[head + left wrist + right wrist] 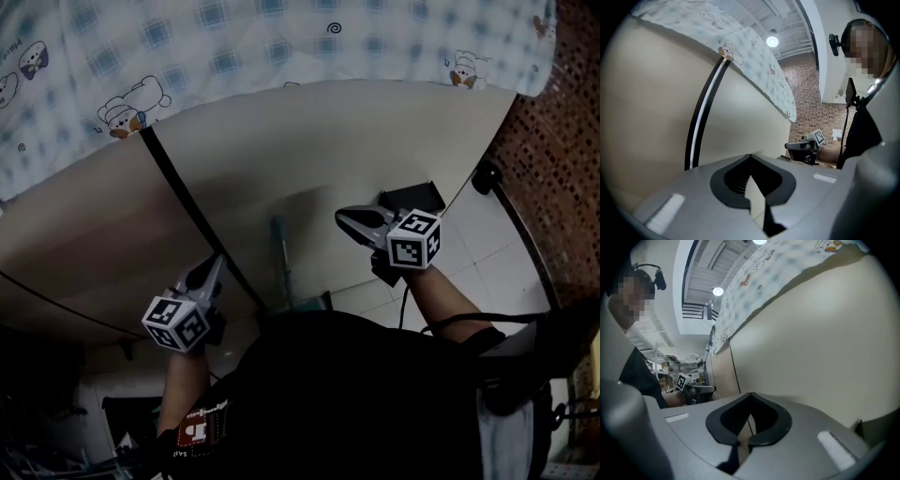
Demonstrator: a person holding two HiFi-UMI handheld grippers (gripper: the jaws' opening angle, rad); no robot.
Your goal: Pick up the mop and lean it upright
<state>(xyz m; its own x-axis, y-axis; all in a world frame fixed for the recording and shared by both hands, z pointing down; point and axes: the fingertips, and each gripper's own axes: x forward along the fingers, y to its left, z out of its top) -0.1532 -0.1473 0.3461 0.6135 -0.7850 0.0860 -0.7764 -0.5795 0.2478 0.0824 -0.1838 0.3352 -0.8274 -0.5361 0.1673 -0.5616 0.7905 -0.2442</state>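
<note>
Closing step, by the look of it: mop [279,255] standing nearly upright against the pale wall panel [356,150], at the far edge of the tiled floor [487,239], between the two grippers and touched by neither. Left gripper [214,265] and right gripper [343,218] both with fingers [717,199] pressed together on nothing. Calls next, probably, only for a check that the handle sits firm, then a careful withdrawal. Around: black strip [183,202] left of the mop, duck-print cloth [234,37] hanging above, dark box [414,197] just beyond the right gripper, brick wall [553,169] along the floor's right edge. No evident obstruction.
</note>
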